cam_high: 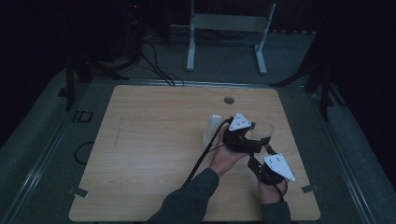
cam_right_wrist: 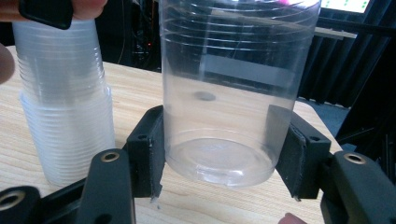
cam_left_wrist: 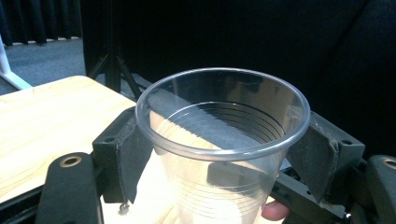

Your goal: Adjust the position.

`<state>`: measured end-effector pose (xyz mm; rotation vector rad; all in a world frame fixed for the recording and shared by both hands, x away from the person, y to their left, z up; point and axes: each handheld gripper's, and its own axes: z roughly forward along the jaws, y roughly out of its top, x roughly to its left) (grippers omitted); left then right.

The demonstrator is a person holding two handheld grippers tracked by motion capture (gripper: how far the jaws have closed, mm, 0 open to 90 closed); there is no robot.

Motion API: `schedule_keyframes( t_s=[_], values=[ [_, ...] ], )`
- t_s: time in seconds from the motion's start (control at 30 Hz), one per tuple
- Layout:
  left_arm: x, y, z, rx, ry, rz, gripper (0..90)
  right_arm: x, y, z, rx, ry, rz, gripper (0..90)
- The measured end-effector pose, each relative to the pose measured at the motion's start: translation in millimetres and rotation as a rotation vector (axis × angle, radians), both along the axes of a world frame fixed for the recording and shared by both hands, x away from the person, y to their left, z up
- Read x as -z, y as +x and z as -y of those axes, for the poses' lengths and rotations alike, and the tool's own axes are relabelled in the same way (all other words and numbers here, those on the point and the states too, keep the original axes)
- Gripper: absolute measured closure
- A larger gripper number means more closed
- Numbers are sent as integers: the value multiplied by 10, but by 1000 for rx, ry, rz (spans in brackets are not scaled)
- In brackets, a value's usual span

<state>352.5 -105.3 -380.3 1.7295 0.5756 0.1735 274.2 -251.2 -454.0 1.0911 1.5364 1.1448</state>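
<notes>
A clear plastic cup stands at the right of the wooden table. My right gripper comes at it from the near side. In the right gripper view both pads press the cup's base, so the right gripper is shut on it. My left gripper reaches in from the left. Its jaws flank the cup just under the round, undeformed rim without visibly squeezing it. A stack of nested clear cups stands just left of the cup, upside down in the right gripper view.
The left gripper's black cable trails across the table toward the near edge. A round grommet hole sits near the far edge. A white frame and floor cables lie beyond the table.
</notes>
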Motion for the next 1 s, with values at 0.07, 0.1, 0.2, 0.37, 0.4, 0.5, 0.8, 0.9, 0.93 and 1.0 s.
schedule_keyframes(
  t_s=[0.07, 0.1, 0.2, 0.37, 0.4, 0.5, 0.8, 0.9, 0.93, 1.0],
  values=[
    [0, -4, 1, 2, 1, 4, 261, 0, -1, 3, 1, -2, 1, 411],
    [1, -16, 7, 3, 5, 13, 269, -2, -2, 9, 1, -3, 2, 410],
    [3, -24, 13, 2, 8, 20, 277, -5, -1, 20, 0, -1, -3, 395],
    [-7, -44, 15, 0, 13, 45, 291, -9, 9, 37, -7, 2, -21, 357],
    [-9, -45, 13, -2, 13, 47, 291, -7, 16, 38, -9, 0, -25, 344],
    [-13, -48, 6, -9, 18, 56, 292, -3, 27, 43, -12, 4, -38, 325],
    [17, -65, 4, -35, 47, 85, 295, -27, 2, 68, -17, 8, -39, 300],
    [32, -68, 6, -45, 57, 91, 295, -29, -15, 84, -16, 11, -39, 299],
    [39, -70, 10, -49, 65, 97, 296, -29, -19, 92, -16, 12, -40, 298],
    [42, -74, 13, -51, 66, 103, 295, -27, -25, 108, -19, 16, -44, 295]
  ],
)
